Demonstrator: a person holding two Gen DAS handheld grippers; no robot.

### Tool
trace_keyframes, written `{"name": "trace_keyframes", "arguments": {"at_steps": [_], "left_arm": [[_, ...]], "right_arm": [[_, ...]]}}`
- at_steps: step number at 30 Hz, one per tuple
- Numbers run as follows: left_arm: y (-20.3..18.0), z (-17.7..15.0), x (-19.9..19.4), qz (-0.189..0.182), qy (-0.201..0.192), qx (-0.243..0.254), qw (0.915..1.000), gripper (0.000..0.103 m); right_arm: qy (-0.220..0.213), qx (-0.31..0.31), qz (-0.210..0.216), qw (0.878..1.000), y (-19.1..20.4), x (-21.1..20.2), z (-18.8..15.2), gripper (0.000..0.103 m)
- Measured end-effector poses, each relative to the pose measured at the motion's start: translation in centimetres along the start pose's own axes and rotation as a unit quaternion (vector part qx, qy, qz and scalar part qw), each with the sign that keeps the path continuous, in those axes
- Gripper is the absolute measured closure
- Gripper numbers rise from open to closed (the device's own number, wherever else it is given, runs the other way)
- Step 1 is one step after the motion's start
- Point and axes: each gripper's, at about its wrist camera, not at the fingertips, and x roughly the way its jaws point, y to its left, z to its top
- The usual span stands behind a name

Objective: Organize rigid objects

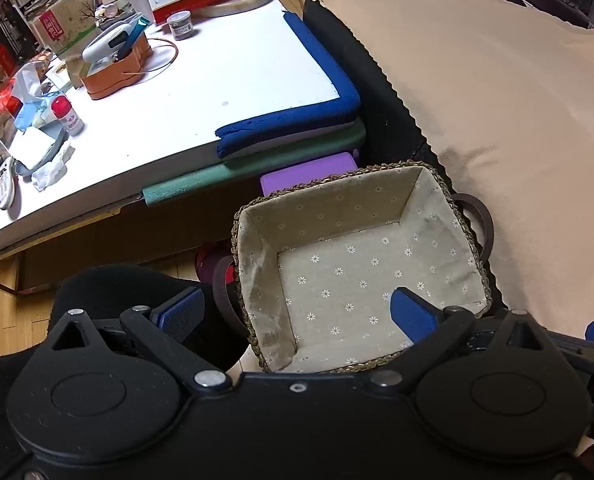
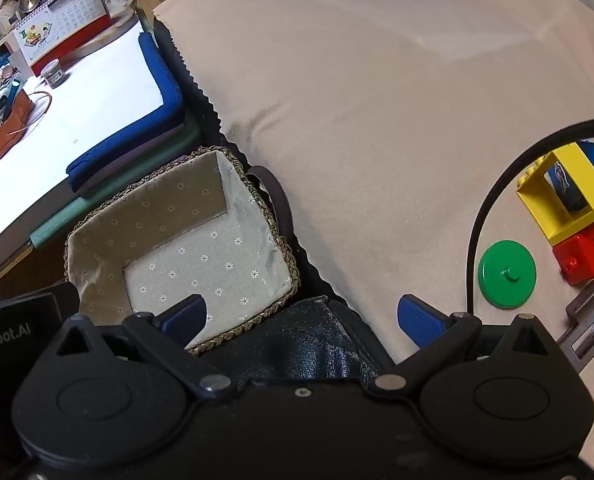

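Biggest risk I see here: the basket (image 2: 177, 240) sits right at the edge of the cushion, half off the beige cloth (image 2: 377, 120), next to the gap by the white table (image 1: 217, 80). Drop a toy in carelessly or bump the rim and it could tip or slide off. The black cable (image 2: 481, 208) also loops right beside the green disc (image 2: 507, 274), so it could snag a grab.

Both grippers are spread wide with nothing in them. The left gripper (image 1: 297, 316) hovers over the empty basket. The right gripper (image 2: 303, 318) is between basket and toys; the disc, red block (image 2: 583, 250) and yellow block (image 2: 565, 196) lie off to its right, well apart from the basket.
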Motion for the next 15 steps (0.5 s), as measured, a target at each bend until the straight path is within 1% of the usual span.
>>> {"name": "trace_keyframes", "arguments": {"at_steps": [1, 2, 4, 10, 13, 15], "left_arm": [[0.01, 0.05, 0.04, 0.001, 0.0, 0.001, 1.0, 0.007], [-0.21, 0.56, 0.5, 0.007, 0.012, -0.001, 0.9999, 0.007], [-0.26, 0.28, 0.43, 0.003, -0.002, -0.005, 1.0, 0.007], [-0.85, -0.09, 0.32, 0.009, -0.002, 0.002, 1.0, 0.007], [-0.46, -0.19, 0.21, 0.005, -0.002, 0.003, 1.0, 0.007], [-0.46, -0.23, 0.23, 0.005, -0.002, 0.003, 1.0, 0.007]], "right_arm": [[-0.001, -0.002, -0.002, 1.0, 0.01, 0.0, 0.01, 0.001], [-0.001, -0.002, -0.002, 1.0, 0.0, 0.02, 0.02, 0.001], [-0.001, -0.001, -0.002, 1.0, -0.01, 0.03, 0.02, 0.001], [0.0, -0.001, -0.001, 1.0, 0.08, 0.05, 0.06, 0.001], [0.0, -0.001, 0.0, 1.0, 0.6, -0.41, 0.02, 0.001], [0.001, -0.001, 0.0, 1.0, 0.34, 0.08, 0.08, 0.001]]}}
